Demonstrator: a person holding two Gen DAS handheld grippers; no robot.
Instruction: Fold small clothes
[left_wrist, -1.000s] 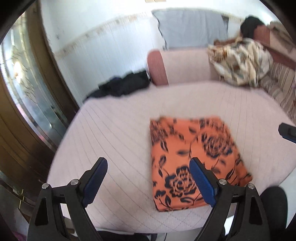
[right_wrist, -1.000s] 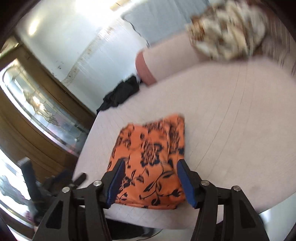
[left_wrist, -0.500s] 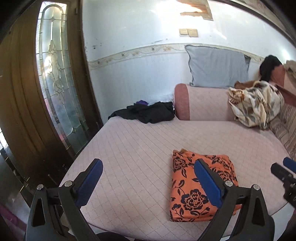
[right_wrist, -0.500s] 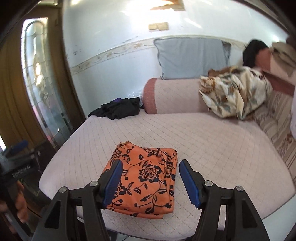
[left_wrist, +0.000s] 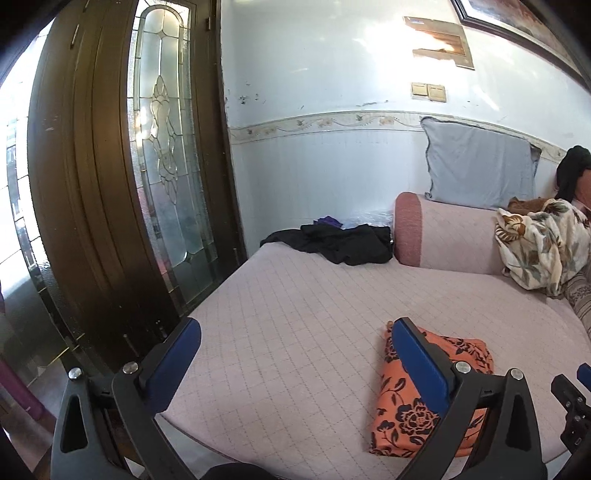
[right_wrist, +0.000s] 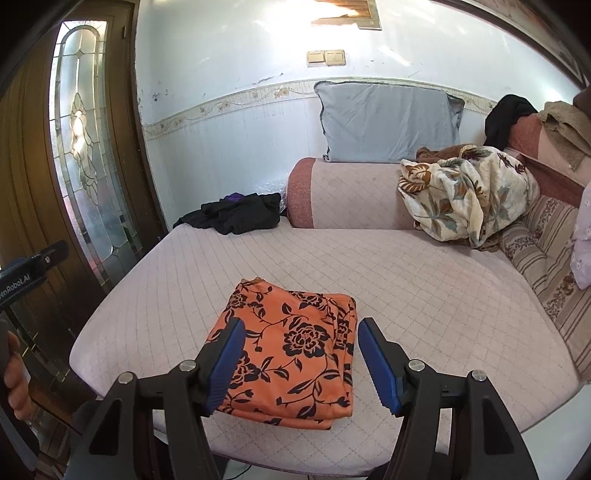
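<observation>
A folded orange cloth with black flowers lies flat near the front edge of the pink quilted seat. It also shows in the left wrist view, low right. My right gripper is open and empty, held above the cloth's near edge. My left gripper is open and empty, raised off the seat to the left of the cloth; its right finger hides part of the cloth.
A black garment pile lies at the seat's far left corner. A flowered blanket is heaped at the right. A pink bolster and grey pillow stand behind. A wooden glass door is at the left.
Both grippers have lifted and drawn back from the folded cloth and tilted up, so more of the wall and door shows. The cloth has stayed put.
</observation>
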